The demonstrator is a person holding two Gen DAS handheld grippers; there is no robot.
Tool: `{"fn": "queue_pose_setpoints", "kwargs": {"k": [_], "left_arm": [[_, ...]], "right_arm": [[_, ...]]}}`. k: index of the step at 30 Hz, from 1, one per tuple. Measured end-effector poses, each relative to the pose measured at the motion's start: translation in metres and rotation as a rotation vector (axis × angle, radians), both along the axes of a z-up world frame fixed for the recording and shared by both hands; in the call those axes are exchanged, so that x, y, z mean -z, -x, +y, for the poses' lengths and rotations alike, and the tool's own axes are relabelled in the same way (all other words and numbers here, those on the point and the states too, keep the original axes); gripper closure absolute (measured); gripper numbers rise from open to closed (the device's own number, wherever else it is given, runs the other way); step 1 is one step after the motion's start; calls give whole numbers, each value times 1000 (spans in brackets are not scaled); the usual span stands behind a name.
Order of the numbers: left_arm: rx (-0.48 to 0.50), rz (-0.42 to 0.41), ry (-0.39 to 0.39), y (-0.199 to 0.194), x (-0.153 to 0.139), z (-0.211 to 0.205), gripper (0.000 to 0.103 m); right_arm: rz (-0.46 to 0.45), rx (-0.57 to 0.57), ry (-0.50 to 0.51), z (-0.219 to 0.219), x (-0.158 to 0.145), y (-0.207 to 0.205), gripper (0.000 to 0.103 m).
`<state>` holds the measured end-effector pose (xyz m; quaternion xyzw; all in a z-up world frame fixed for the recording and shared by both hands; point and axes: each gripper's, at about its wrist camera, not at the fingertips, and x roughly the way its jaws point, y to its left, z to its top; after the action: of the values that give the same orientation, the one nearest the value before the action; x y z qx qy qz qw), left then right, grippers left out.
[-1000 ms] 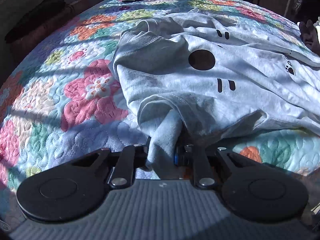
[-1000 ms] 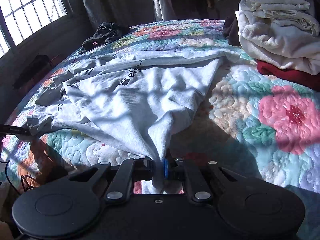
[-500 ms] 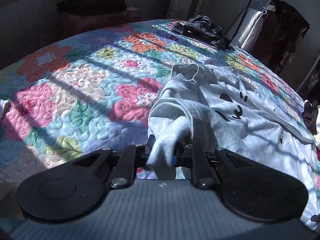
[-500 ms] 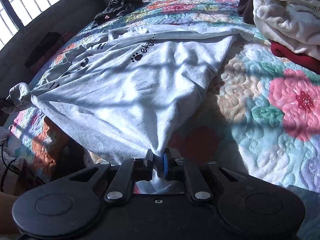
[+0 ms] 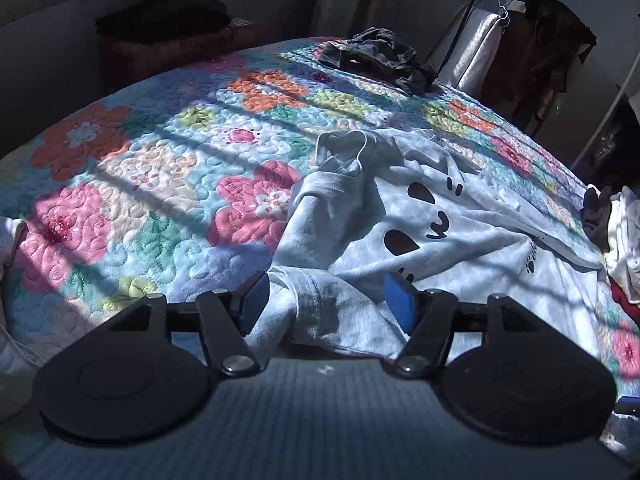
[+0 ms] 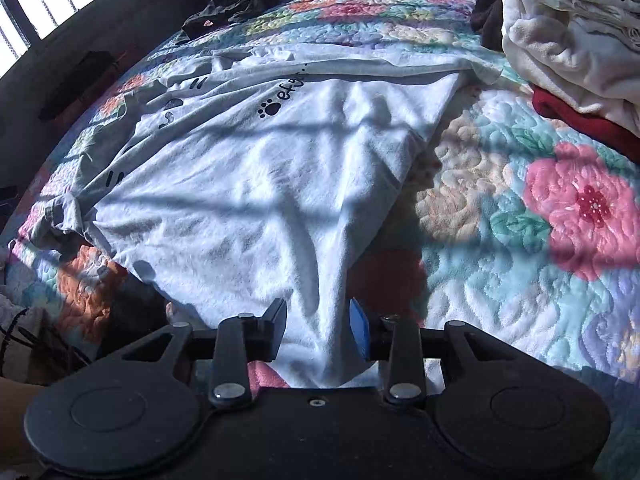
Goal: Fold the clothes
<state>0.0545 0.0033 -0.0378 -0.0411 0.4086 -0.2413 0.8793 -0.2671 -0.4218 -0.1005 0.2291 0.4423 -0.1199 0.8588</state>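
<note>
A light grey T-shirt with a black cat-face print [image 5: 420, 224] lies spread on the floral quilt; it fills the middle of the right wrist view [image 6: 280, 184]. My left gripper [image 5: 326, 304] is open, and a bunched sleeve end lies loose between its jaws. My right gripper [image 6: 318, 330] is open too, with the shirt's pinched hem corner resting between its jaws near the quilt's front edge.
The floral quilt [image 5: 132, 184] covers the bed. A dark garment [image 5: 380, 56] lies at the far end. A pile of cream and red clothes [image 6: 572, 36] sits at the right. A clothes rack [image 5: 520, 20] stands beyond the bed.
Both grippers were shut on the shirt half a second ago and have opened. The shirt has dropped flat onto the quilt.
</note>
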Motion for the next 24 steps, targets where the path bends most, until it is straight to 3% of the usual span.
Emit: {"fn": "queue_pose_setpoints", "kwargs": {"k": [4,6,13,16,19,20,24], "left_arm": [[16,-11,-30,-6,-10,-15,37],[37,-37,-42,-7,-19,-25,37],[158,-56,-24,-16,-41,-52,33],[234,-71,-79,-30,-48,-64,30],[278,-119,-191,-50,-59,-74,25],[281,-131,-215,-56,-62,-77,23],[320,-127,-254,-85,-64,-94,19]], "right_arm": [[-133,-29,-83,13,-32,-17,60],[-180,-74,-82,24,-47,-35,50],[-176,-308,40,61,-98,-118,50],[-173,-369,42,63,-122,-152,49],[-205,-453,-79,66,-146,-179,45],[-202,-491,-74,72,-153,-190,40],[-119,-596,221,96,-163,-237,35]]}}
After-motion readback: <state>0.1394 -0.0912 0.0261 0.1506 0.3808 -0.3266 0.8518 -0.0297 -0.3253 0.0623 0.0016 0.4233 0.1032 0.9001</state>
